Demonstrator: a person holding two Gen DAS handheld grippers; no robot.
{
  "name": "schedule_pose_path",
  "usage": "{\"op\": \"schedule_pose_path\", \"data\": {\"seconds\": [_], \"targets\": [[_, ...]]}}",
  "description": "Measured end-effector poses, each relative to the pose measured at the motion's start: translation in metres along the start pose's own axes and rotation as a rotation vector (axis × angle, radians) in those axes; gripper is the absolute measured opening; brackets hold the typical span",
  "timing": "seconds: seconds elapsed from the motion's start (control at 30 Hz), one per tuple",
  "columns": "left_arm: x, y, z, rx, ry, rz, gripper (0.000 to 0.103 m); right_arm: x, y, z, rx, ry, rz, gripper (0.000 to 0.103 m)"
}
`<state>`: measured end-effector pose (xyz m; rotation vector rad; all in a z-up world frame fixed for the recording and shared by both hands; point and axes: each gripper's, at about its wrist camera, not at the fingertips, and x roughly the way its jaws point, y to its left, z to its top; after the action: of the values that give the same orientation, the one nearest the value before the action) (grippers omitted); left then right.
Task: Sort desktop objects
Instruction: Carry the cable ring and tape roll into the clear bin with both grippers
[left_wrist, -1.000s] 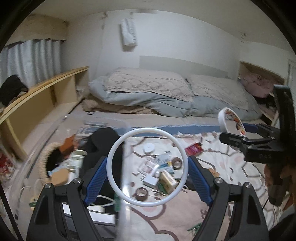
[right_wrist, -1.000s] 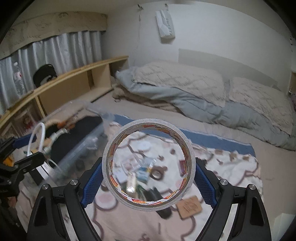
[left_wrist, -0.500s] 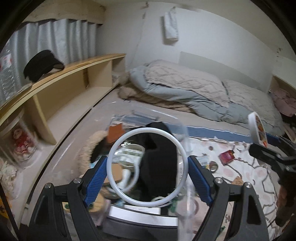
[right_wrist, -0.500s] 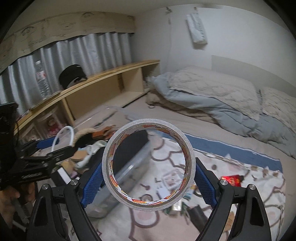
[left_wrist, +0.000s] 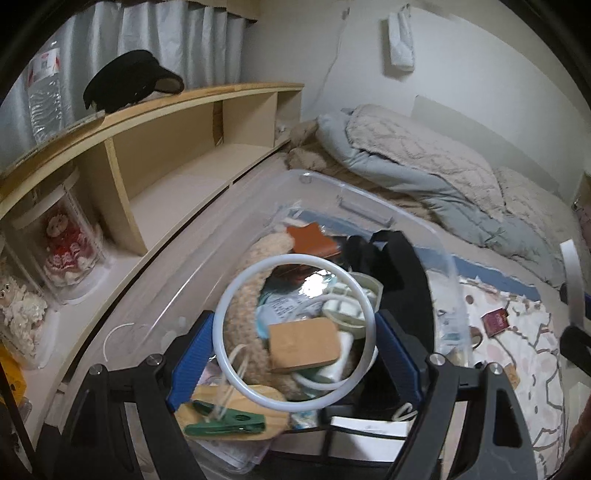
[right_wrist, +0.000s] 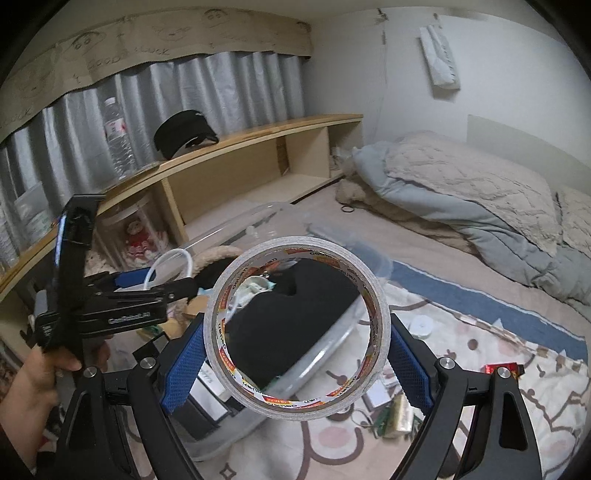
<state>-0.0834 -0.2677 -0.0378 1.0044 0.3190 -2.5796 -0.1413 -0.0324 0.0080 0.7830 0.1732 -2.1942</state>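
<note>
Shelving (left_wrist: 155, 122) of pale wood runs along the left wall, with a water bottle (left_wrist: 46, 96) and a black cap (left_wrist: 129, 79) on its top board and a doll in a clear case (left_wrist: 64, 240) in a lower bay. Right of it, on the bed, stands a clear plastic bin (left_wrist: 369, 206) crowded with things: a woolly beige item (left_wrist: 247, 295), a brown block (left_wrist: 303, 347), a black bag (left_wrist: 402, 266) and, near its front edge, a green clothespin (left_wrist: 225, 426). Further right lie grey and beige quilts (left_wrist: 424, 162) and a patterned sheet (left_wrist: 517, 350) strewn with small items.

The left gripper (left_wrist: 295, 332) is clamped on a thin white ring (left_wrist: 227, 306), its blue pads (left_wrist: 190, 358) pressing the ring's two sides; ring and gripper hang tilted downward directly above the bin's contents. In the right wrist view a hand (right_wrist: 33, 384) grips its handle at the lower left.

The right gripper (right_wrist: 297, 345) is clamped the same way on a roll of clear tape (right_wrist: 373, 269) with printed red-and-yellow lettering inside, held over the bin's near right edge, angled down.
</note>
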Motion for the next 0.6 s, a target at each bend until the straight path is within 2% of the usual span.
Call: {"op": "schedule_pose_path", "data": {"seconds": [0.13,0.23,0.6], "targets": [[0.002,0.006,-0.004,0.006,0.001,0.01,0.085,0.01,0.009,-0.001,-0.015,0.016,0.017,0.09],[0.001,0.01,-0.007,0.014,-0.015,0.028,0.099,0.017,0.016,-0.002,-0.018,0.031,0.037,0.09],[-0.025,0.028,-0.003,-0.015,-0.088,0.012,0.099,0.038,0.037,-0.008,-0.032,0.073,0.075,0.09]]}}
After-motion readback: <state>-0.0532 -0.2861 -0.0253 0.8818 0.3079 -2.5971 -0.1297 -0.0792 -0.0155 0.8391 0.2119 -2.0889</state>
